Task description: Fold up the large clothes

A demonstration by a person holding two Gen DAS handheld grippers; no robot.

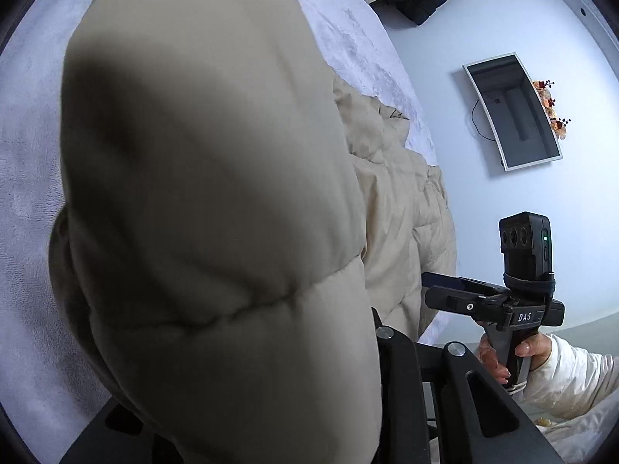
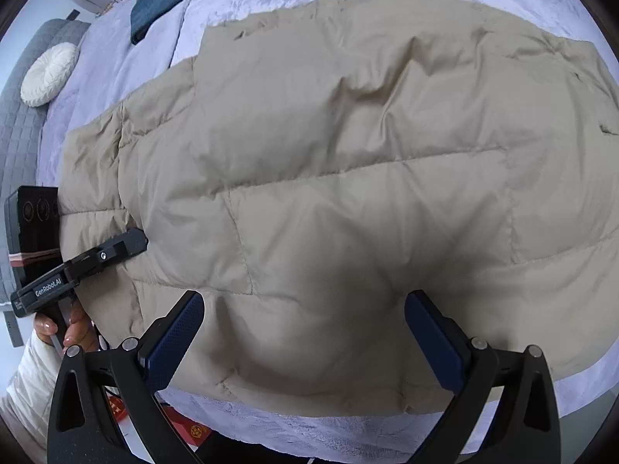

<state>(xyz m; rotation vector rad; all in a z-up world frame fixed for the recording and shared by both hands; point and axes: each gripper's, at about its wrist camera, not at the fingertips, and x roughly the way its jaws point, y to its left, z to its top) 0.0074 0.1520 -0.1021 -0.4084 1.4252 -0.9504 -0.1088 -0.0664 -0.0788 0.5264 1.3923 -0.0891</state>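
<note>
Jacket: a beige quilted puffer jacket (image 2: 348, 178) is spread across the lavender bedspread (image 2: 154, 31), its near hem close to the bed's edge.
Left gripper: the left gripper (image 2: 133, 241) is seen at the jacket's side, its tip buried in the fabric — a puffy fold fills the left wrist view, so it cannot be told how the jaws stand.
Right gripper: the right gripper (image 2: 305, 332) is held over the near hem — jaws spread wide, blue pads (image 2: 174, 334) apart, nothing pinched.
Surroundings: a round white cushion (image 2: 48, 73) is seen by the grey headboard (image 2: 19, 123).
</note>
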